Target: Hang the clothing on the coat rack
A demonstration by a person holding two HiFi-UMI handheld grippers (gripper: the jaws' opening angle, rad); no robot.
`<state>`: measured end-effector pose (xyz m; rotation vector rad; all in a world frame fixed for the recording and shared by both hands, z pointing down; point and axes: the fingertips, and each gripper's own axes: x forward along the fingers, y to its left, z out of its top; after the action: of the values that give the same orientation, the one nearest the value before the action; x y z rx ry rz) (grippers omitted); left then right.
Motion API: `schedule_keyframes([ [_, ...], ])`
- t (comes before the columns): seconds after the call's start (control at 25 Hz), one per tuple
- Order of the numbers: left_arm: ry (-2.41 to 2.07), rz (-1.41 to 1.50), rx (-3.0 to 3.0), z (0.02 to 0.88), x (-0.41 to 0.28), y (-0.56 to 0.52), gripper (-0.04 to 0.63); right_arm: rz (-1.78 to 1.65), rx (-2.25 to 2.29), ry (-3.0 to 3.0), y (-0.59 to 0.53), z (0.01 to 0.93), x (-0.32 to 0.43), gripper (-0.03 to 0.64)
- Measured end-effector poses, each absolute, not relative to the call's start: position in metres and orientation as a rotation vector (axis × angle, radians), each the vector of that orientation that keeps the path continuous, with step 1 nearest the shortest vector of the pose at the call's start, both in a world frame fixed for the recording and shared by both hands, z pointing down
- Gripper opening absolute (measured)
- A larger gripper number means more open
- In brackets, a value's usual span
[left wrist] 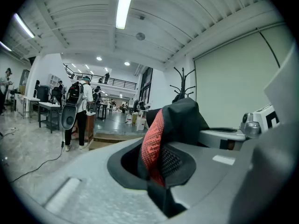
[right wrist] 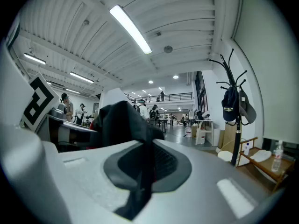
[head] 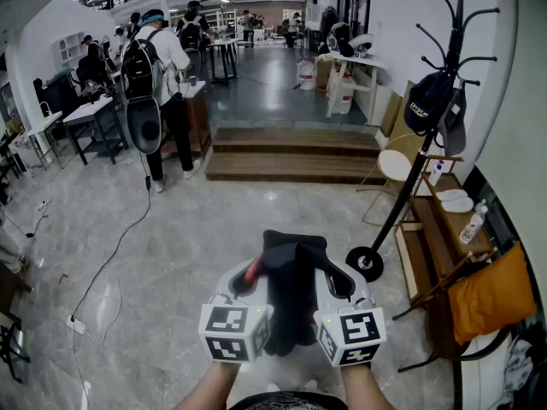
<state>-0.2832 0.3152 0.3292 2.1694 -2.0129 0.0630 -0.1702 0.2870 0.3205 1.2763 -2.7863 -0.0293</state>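
Note:
A black garment with a red patch hangs between my two grippers, low in the head view. My left gripper is shut on its left side; in the left gripper view the red knit part is pinched between the jaws. The right gripper is shut on the garment's other side, and black cloth bunches above its jaws. A black coat rack stands ahead to the right, round base on the floor. Dark caps hang on it. The rack also shows in both gripper views.
Wooden steps cross the floor ahead. A low wooden shelf with bottles and an orange bag stand along the right wall, with a white round chair by the rack. A person with a backpack stands at the left, and a cable lies on the floor.

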Motion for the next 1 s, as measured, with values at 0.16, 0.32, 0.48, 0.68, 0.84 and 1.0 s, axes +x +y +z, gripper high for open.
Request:
schedule_keyframes([
  [0.16,-1.997,0.069,2.189,0.327,-0.280,0.311,0.031,-0.019,1.291,-2.779,0.285,0.321,-0.170,0.018],
  [0.32,-1.978,0.068,2.204,0.328,-0.279,0.308,0.031,-0.014,1.302,-2.772,0.283,0.322,-0.173,0.018],
  [0.48,-1.977,0.068,2.201,0.328,-0.285,0.306,0.031,-0.016,1.299,-2.769,0.281,0.322,-0.180,0.018],
  [0.68,-1.974,0.078,2.199,0.330,-0.288,0.300,0.031,-0.008,1.297,-2.767,0.275,0.324,-0.183,0.018],
  [0.84,-1.974,0.080,2.193,0.333,-0.290,0.294,0.031,0.003,1.289,-2.773,0.268,0.327,-0.186,0.018],
  [1.0,-1.977,0.090,2.187,0.336,-0.291,0.282,0.031,0.012,1.283,-2.779,0.256,0.330,-0.188,0.018],
])
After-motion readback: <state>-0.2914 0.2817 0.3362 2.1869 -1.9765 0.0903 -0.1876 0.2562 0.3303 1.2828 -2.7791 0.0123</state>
